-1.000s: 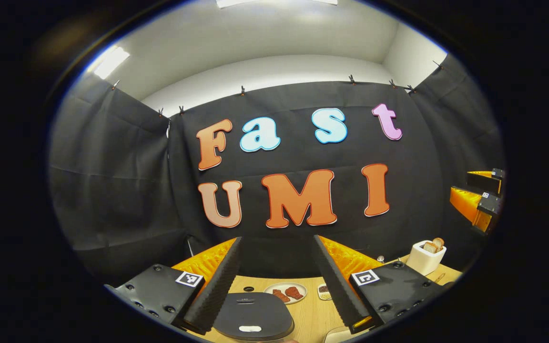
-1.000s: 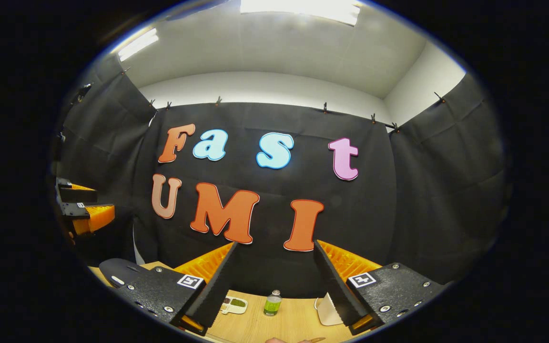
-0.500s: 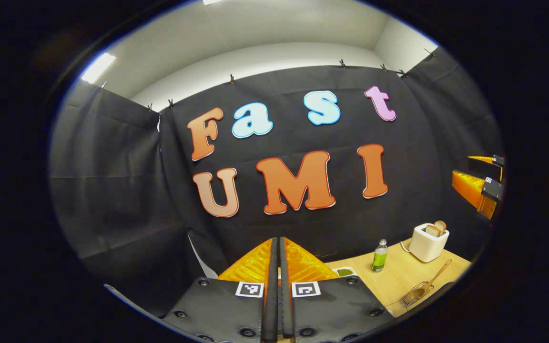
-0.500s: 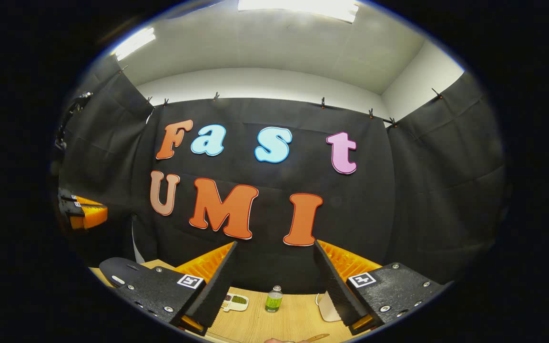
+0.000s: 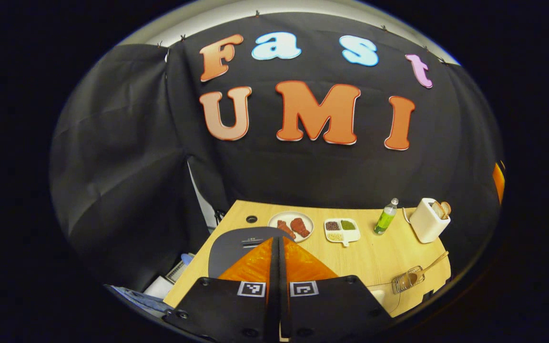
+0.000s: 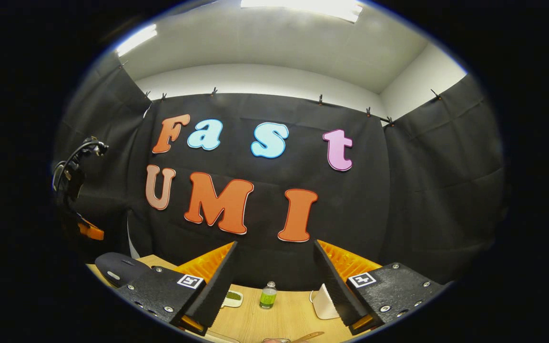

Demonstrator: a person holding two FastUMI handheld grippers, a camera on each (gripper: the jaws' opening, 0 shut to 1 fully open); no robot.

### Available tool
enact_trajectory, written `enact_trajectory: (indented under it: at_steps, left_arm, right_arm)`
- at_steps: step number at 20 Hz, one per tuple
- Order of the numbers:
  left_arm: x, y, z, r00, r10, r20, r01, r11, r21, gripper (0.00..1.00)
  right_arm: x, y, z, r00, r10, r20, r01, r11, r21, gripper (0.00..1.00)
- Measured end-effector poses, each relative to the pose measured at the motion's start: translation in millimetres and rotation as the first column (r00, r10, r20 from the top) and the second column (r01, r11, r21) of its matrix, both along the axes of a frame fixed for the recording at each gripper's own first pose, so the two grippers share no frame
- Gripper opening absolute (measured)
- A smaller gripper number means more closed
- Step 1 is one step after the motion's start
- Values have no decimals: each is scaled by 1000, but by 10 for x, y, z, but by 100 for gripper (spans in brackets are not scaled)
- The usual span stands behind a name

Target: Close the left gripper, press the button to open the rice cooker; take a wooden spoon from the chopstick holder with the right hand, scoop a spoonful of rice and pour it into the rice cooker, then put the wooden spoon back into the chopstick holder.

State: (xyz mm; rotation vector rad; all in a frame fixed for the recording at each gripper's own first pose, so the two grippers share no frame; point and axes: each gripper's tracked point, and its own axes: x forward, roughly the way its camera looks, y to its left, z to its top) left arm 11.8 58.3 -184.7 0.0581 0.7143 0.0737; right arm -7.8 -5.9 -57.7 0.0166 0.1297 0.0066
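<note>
Left gripper (image 5: 277,247) at 6 o'clock in the left gripper view, fingers pressed flat together, nothing between them, tips above the cooker (image 5: 236,240) lid; contact with it can't be judged. Cooker dark, lid down, at the near-left part of the table (image 5: 350,257). At 4 o'clock, near the table's front-right edge, a clear holder (image 5: 407,281) lying low with the wooden spoon (image 5: 429,267) handle slanting up and right out of it. Farther on, toward 12, a plate (image 5: 291,224) with reddish food, just right of it a divided dish (image 5: 342,230), then a green bottle (image 5: 385,217) and a white toaster (image 5: 428,220) with bread toward 2 o'clock, all well apart from the cooker. Right gripper view: right gripper (image 6: 274,278) at 6 o'clock, fingers spread wide, empty. Between them, farther off, the bottle (image 6: 268,296) upright on the table (image 6: 279,321); the dish (image 6: 233,298) just left of it, the toaster (image 6: 323,301) partly behind the right finger. Cooker (image 6: 119,267) at 8 o'clock. Beyond that, at 9 o'clock, part of the left gripper (image 6: 88,232) with cables above it
</note>
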Motion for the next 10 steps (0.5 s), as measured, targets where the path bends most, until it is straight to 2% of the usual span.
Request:
enact_trajectory:
  at_steps: [2,3,5,7,8,9,10]
  left_arm:
    - [-29,149,-121,993,15,-113,-18,999,-26,5]
    - [-93,154,-236,979,-12,-204,1,998,-55,5]
    - [-157,173,-422,947,-34,-320,-7,992,-127,5]
    - [-262,297,-554,907,-29,-419,-21,993,-114,5]
    - [-243,299,-662,896,-49,-441,-10,991,-131,0]
    - [-220,278,-754,881,-54,-470,-24,987,-158,5]
    - [-271,248,-839,849,-60,-525,-45,982,-185,5]
  right_arm:
    - [-6,-14,-49,1000,-3,-15,3,1000,-8,95]
    - [-9,-23,-73,1000,-7,-22,7,1000,-12,95]
    - [-20,-49,-102,999,-19,-32,18,1000,-21,95]
    - [-19,-70,-143,999,-30,-45,29,999,-26,97]
    - [-26,-76,-154,998,-33,-50,32,999,-23,97]
    - [-26,-81,-174,998,-37,-53,36,999,-22,95]
    - [-26,-103,-196,997,-44,-59,42,999,-24,97]
